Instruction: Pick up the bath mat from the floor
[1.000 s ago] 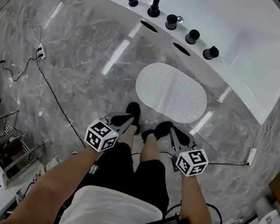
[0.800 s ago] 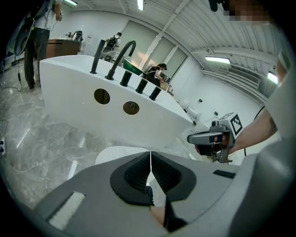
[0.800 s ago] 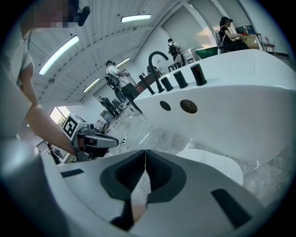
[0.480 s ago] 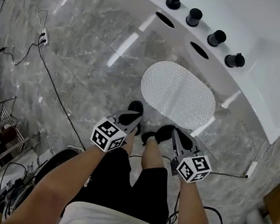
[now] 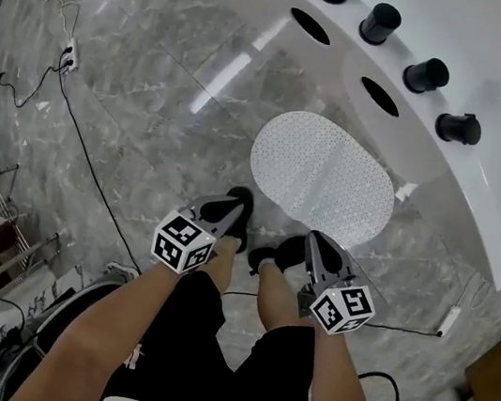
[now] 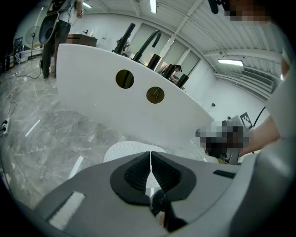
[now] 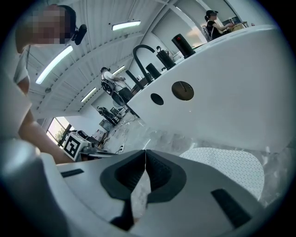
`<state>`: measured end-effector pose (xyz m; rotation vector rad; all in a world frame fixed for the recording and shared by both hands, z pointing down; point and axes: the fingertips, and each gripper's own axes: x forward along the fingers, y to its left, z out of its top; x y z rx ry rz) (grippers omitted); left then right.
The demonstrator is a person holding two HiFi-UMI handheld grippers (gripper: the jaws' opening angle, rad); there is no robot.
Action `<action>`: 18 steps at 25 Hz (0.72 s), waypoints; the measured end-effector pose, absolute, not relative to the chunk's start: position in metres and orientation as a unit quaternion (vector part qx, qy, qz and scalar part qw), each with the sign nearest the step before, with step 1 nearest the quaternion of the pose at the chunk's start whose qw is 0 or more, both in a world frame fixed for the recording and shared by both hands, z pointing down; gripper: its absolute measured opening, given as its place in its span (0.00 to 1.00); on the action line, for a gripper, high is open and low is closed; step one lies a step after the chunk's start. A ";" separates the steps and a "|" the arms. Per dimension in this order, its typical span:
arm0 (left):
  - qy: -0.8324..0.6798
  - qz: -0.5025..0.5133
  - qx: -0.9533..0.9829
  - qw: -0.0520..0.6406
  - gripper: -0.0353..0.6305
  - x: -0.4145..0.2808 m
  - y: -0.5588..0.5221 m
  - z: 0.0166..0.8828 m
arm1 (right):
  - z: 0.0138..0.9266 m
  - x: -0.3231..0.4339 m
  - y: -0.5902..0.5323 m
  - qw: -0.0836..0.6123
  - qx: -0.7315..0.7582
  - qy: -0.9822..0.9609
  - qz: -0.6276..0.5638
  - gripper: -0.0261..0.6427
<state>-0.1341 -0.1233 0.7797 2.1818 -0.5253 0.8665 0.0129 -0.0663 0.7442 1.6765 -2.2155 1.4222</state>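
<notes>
Oval, dotted white mat point(image 5: 322, 180) lies flat at centre on glossy marbled floor point(image 5: 156, 84); left gripper point(image 5: 227, 208) and right gripper point(image 5: 313, 241) fingers pressed together, empty.

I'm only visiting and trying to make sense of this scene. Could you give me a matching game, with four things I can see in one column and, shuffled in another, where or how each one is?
Things:
1. white oval dotted bath mat
2. black round knobs
3. thin black cable
4. left gripper

Places or states:
A. stand on the white bathtub's rim
B. jaws together, nothing between them
C. lies flat on the grey marble floor beside the tub
D. trails across the floor at the head view's left

Pairs: 1-C, 2-A, 3-D, 4-B
</notes>
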 end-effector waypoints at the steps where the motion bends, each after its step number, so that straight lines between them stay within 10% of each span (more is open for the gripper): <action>1: -0.203 0.336 0.846 0.361 0.07 -0.135 -0.123 0.787 | 0.751 0.011 -0.068 0.008 0.537 -0.710 0.455 0.05; 18: -0.223 0.332 0.839 0.369 0.07 -0.152 -0.162 0.949 | 0.881 0.002 -0.123 0.014 0.525 -0.732 0.433 0.05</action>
